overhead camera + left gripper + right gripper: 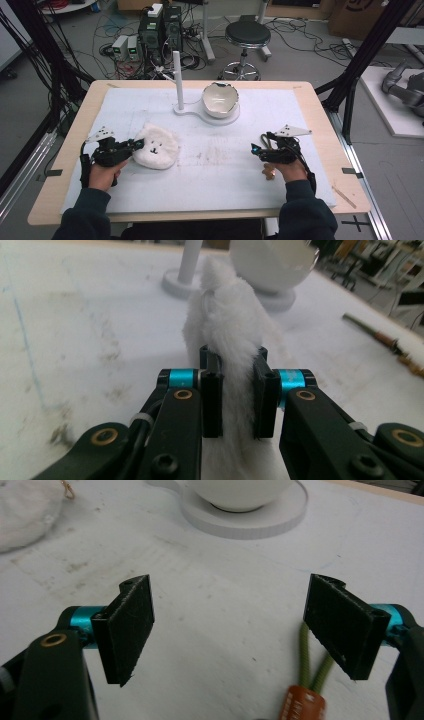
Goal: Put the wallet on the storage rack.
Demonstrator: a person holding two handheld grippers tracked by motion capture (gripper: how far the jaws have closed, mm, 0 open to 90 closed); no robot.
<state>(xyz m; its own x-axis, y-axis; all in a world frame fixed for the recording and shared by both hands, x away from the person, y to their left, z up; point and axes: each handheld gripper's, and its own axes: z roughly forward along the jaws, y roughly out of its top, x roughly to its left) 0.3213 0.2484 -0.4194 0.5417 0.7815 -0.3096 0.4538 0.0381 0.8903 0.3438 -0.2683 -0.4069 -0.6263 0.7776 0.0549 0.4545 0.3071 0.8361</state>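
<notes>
Left tongs (pixel 234 390) are clamped on the edge of the white plush toy (pixel 156 146), fur squeezed between both pads in the left gripper view, so the step in hand looks like a pick-up of the plush. To do it well: keep the pinch firm, since only fluffy pile and a thin fold are caught and it could slip out; lift straight and slow so the soft body does not drag on the desk (pixel 320 107); watch the small cord loop at the plush's top, seen in the left gripper view, so it does not snag. Probable goal is the stand (pixel 179 80) or the white bowl (pixel 220 100) behind it, but I cannot tell which. Right tongs (pixel 230 625) stand wide apart with nothing between the pads, hovering low over the desk at the right; a brown tag with green cord (pixel 307 690) lies just under them, keep clear of it. The plush: white, round, flattish, long fuzzy fur, tiny dark face on top, lying on the desk's left half, near the front, well apart from the bowl.
</notes>
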